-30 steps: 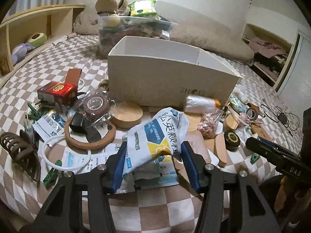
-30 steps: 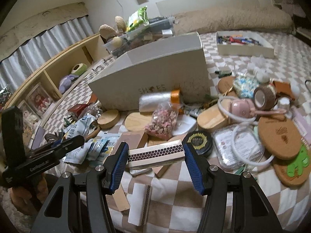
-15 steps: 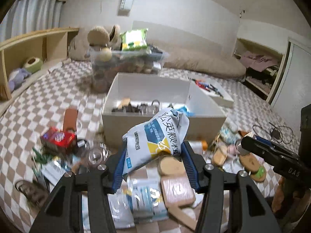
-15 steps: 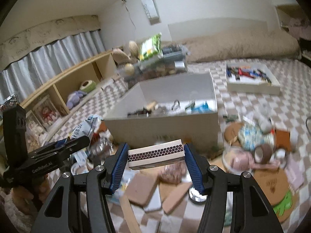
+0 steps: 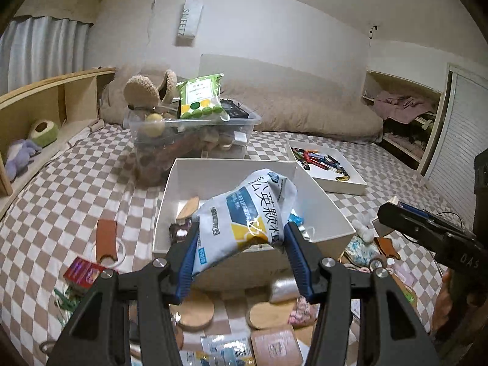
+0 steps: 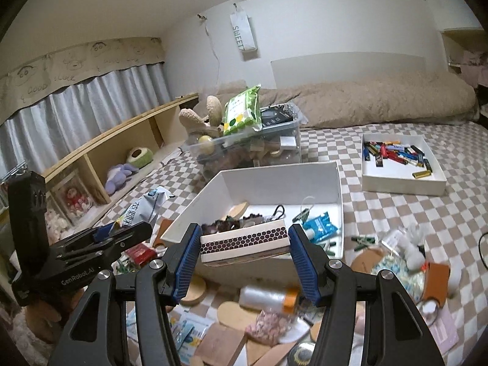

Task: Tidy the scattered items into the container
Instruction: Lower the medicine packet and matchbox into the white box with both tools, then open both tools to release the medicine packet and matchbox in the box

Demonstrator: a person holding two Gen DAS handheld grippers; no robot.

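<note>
My left gripper [image 5: 239,251] is shut on a white and blue packet [image 5: 248,213] and holds it up over the near edge of the white box [image 5: 329,204]. My right gripper [image 6: 244,257] is shut on a long matchbox [image 6: 244,242] with a honeycomb strip, raised just before the near wall of the same white box [image 6: 274,177]. The box holds several small items. The left gripper with its packet [image 6: 143,207] shows at the left of the right wrist view. The right gripper's arm [image 5: 427,235] shows at the right of the left wrist view.
Scattered items lie on the checkered bed: wooden discs [image 6: 235,311], a clear roll [image 6: 268,297], a pink bag [image 6: 268,326], a red box [image 5: 82,273]. A clear bin [image 5: 195,134] stands behind the box. A white tray of small items [image 6: 399,161] lies at right. A wooden shelf [image 5: 45,106] runs along the left.
Both grippers have risen with their loads and moved toward the box, so its inside now shows. The clutter on the bed has dropped low in both views.
</note>
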